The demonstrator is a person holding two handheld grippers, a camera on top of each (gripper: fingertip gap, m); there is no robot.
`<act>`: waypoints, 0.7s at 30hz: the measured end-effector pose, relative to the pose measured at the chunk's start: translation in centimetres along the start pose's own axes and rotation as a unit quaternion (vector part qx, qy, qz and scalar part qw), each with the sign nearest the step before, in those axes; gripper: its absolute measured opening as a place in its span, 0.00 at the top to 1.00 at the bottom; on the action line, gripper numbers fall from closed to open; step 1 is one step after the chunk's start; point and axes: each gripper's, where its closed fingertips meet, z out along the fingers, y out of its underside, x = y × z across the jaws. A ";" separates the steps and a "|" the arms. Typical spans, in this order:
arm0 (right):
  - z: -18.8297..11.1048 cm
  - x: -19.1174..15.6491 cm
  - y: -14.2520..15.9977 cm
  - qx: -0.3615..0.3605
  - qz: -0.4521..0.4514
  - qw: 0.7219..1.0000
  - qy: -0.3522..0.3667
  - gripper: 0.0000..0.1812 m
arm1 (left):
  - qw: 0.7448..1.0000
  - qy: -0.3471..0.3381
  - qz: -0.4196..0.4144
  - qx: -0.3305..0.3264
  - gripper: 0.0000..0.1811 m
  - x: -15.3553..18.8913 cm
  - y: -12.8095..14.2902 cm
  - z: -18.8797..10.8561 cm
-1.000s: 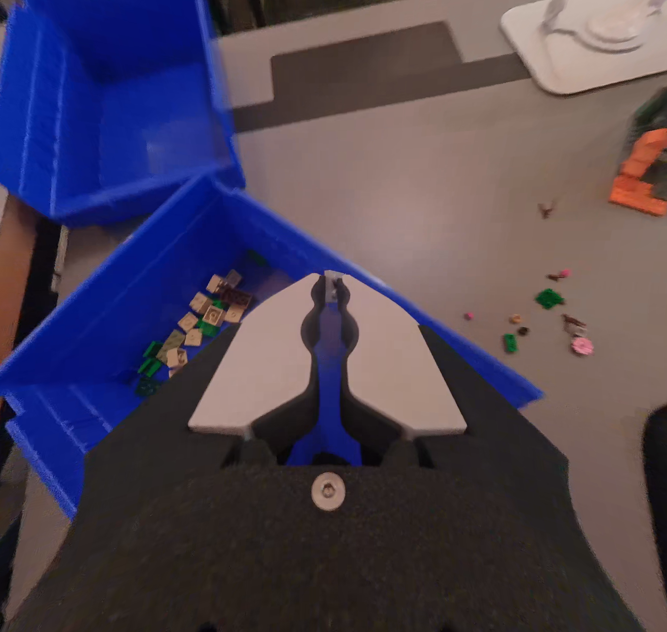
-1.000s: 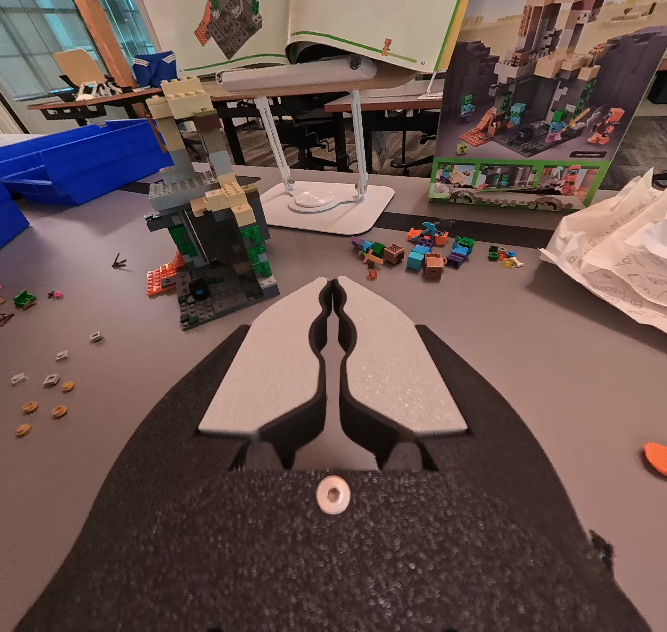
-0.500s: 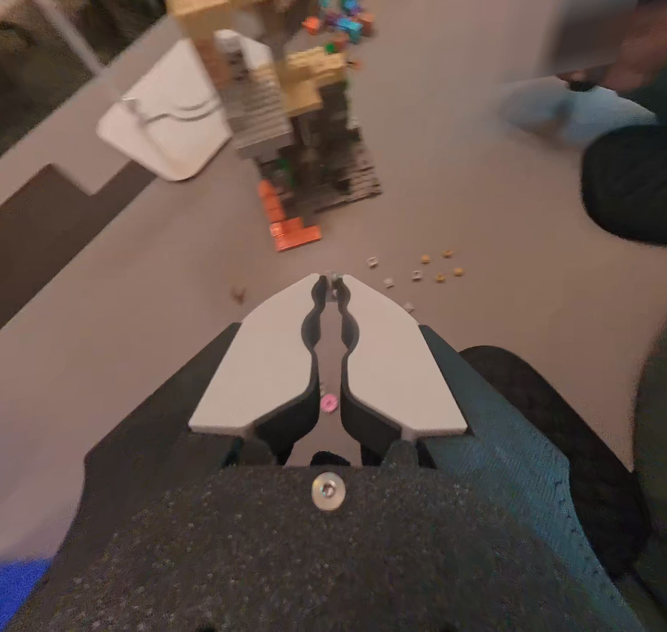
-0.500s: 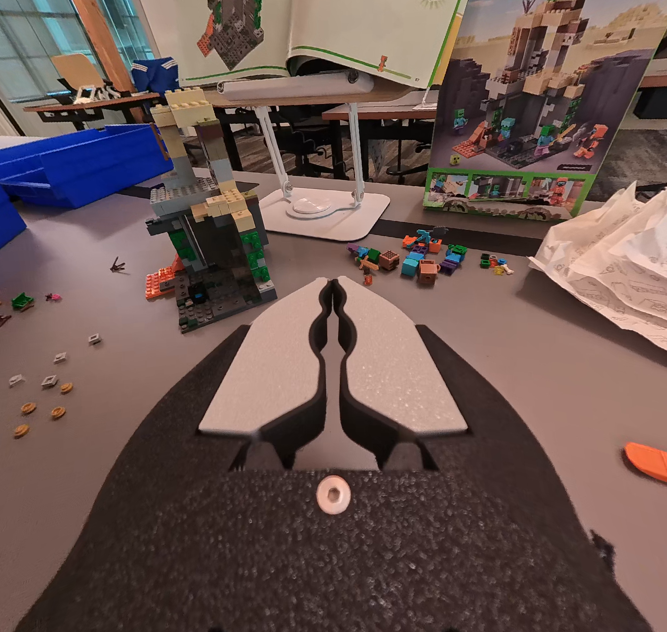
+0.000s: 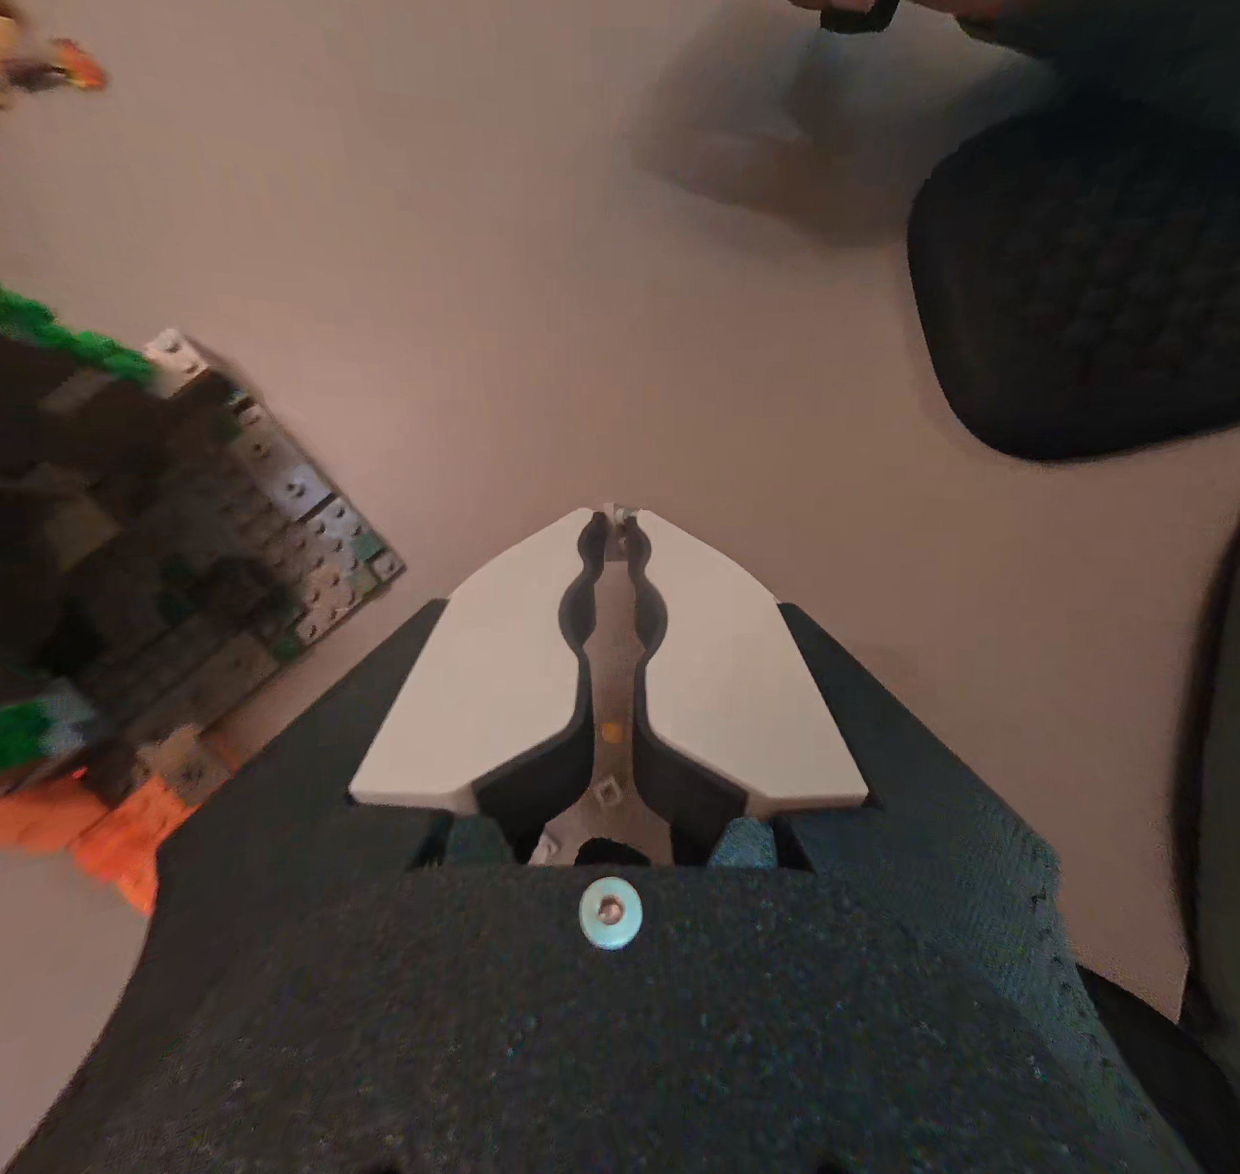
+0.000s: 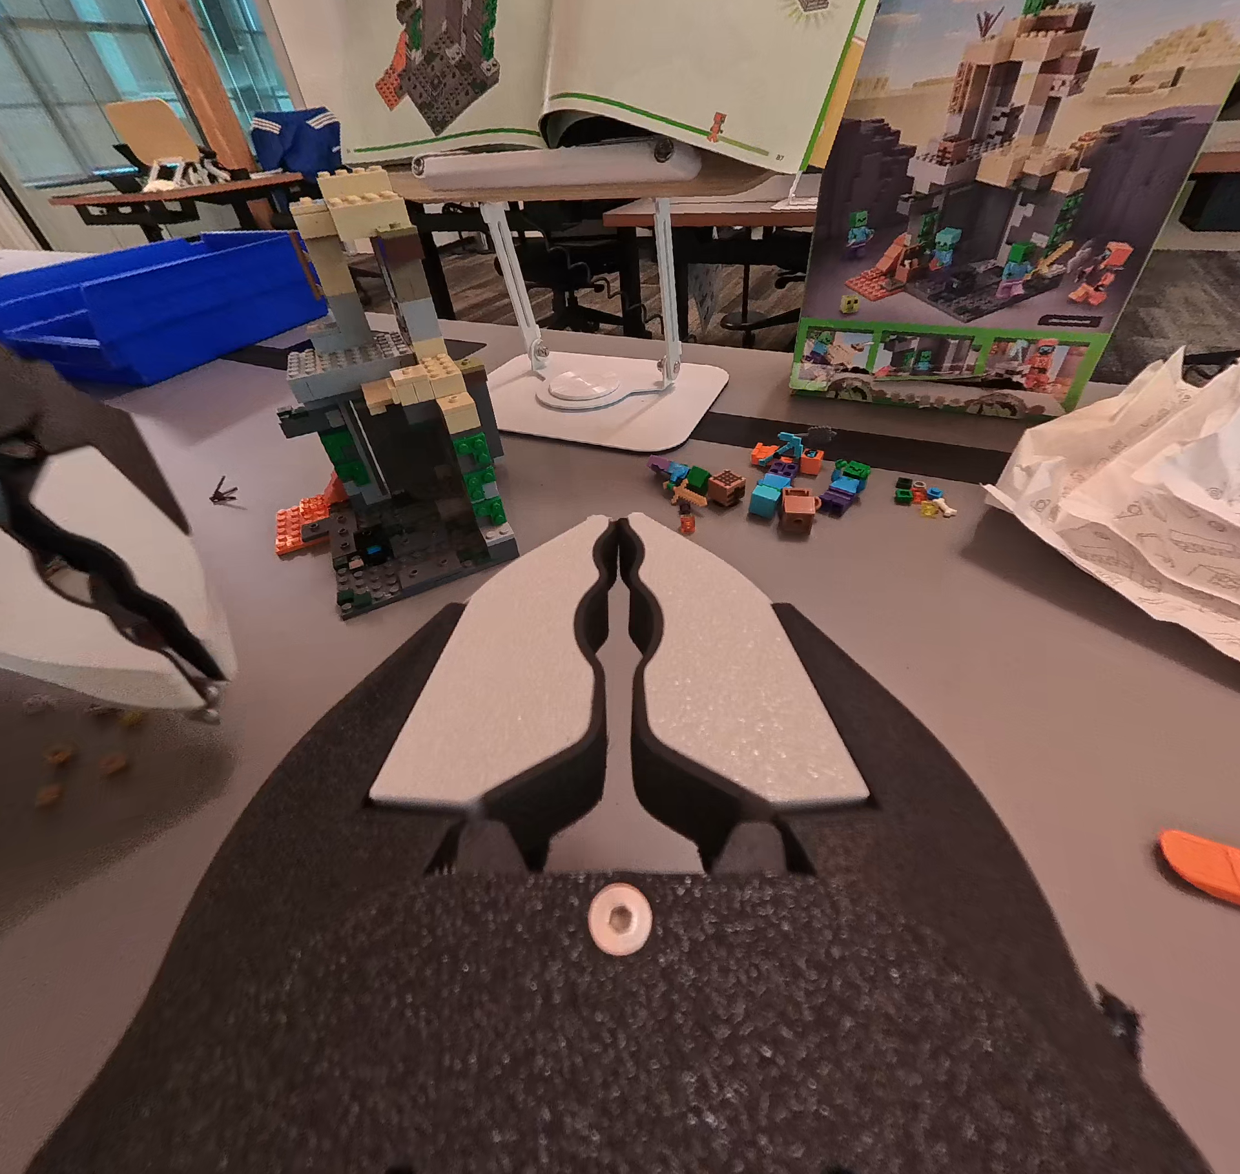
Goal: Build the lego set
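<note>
Grey table point(image 6: 872, 638) bare ahead; left gripper point(image 5: 616, 515) pinching small piece point(image 5: 612, 511), right gripper point(image 6: 615, 523) closed, empty.

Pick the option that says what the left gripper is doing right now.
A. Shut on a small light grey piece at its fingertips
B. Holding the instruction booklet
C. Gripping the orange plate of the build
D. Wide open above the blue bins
A: in the left wrist view the left gripper has its jaws nearly closed, with a small light grey piece pinched at the tips, above the grey table.
</note>
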 end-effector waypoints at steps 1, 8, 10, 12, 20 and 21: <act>0.0 0.0 0.0 0.000 0.000 1.000 -0.001 1.00 | 1.000 0.007 -0.002 -0.006 0.97 -0.1 0.0 0.7; 0.0 -0.1 0.0 -0.001 0.002 1.000 -0.004 1.00 | 0.998 0.052 -0.011 -0.042 0.96 -0.3 0.9 3.1; 0.0 -0.2 0.1 -0.002 0.001 1.000 -0.005 1.00 | 0.997 0.055 -0.009 -0.047 0.94 -0.5 1.1 3.3; 0.1 -0.3 0.2 -0.005 0.001 1.000 -0.008 1.00 | 0.997 0.054 -0.005 -0.049 0.92 -0.6 1.3 3.3; 0.1 -0.4 0.1 -0.004 0.003 1.000 -0.011 1.00 | 1.000 0.001 -0.003 0.019 0.91 -1.7 0.3 -0.9; 0.0 -0.5 0.1 -0.002 0.003 1.000 -0.011 1.00 | 0.999 -0.018 -0.002 0.039 0.91 -2.0 0.0 -2.3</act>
